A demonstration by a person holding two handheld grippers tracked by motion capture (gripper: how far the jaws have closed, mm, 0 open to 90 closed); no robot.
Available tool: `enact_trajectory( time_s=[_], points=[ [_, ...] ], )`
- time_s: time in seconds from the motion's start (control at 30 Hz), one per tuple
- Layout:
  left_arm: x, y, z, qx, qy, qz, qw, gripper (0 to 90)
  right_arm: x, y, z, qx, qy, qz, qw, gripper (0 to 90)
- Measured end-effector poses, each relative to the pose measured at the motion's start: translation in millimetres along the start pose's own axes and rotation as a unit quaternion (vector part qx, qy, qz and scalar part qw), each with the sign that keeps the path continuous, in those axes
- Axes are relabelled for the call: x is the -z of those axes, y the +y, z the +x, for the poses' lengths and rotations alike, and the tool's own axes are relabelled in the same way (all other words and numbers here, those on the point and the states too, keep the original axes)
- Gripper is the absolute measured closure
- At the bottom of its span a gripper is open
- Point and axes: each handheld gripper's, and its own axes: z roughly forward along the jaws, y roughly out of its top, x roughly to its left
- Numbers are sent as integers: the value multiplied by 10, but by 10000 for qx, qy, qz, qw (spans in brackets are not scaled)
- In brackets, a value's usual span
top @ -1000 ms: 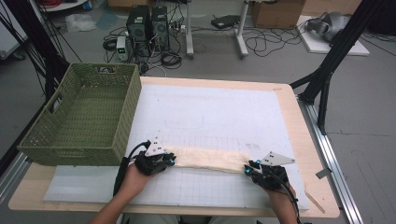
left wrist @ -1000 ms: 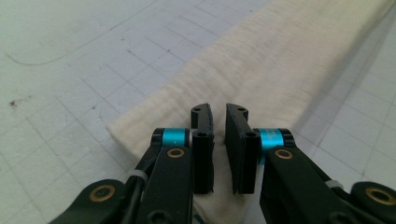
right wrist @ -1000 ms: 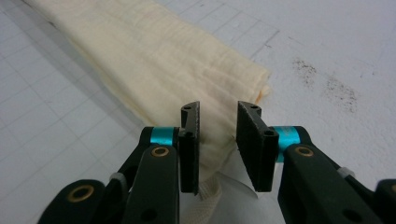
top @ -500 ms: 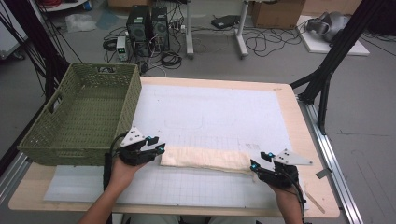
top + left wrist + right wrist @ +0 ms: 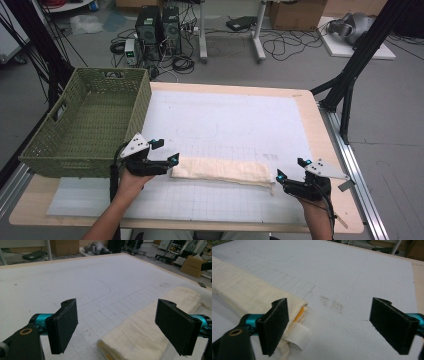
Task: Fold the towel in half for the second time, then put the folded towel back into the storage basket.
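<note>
1. Cloth [image 5: 220,170], folded into a long strip, lies across the table's [image 5: 320,130] near edge
2. Left gripper [image 5: 165,152] and right gripper [image 5: 290,170] flank its ends, jaws spread, empty, probably released

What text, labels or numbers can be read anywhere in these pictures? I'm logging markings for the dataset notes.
None can be read.
White tag at the end of the folded cream cloth: it looks blank from this side.
White mat on the table: faint grid lines and a drawn curve, no letters or numbers.
Cardboard boxes and computer towers on the floor: any print is too small and blurred to read.
</note>
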Motion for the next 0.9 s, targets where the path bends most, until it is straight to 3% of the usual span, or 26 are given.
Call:
enact_trajectory(
  time_s=[0.2,0.6,0.9],
  points=[
    [-9,-15,31,19,77,50,10000,189,-9,-8,-54,-19,-50,-19,10000,119],
    [-25,-23,31,9,134,113,9998,194,-24,-31,-30,33,-42,95,9999,119],
    [-56,-21,21,100,69,171,9998,182,14,-40,-58,-16,-99,59,9999,119]
  ],
)
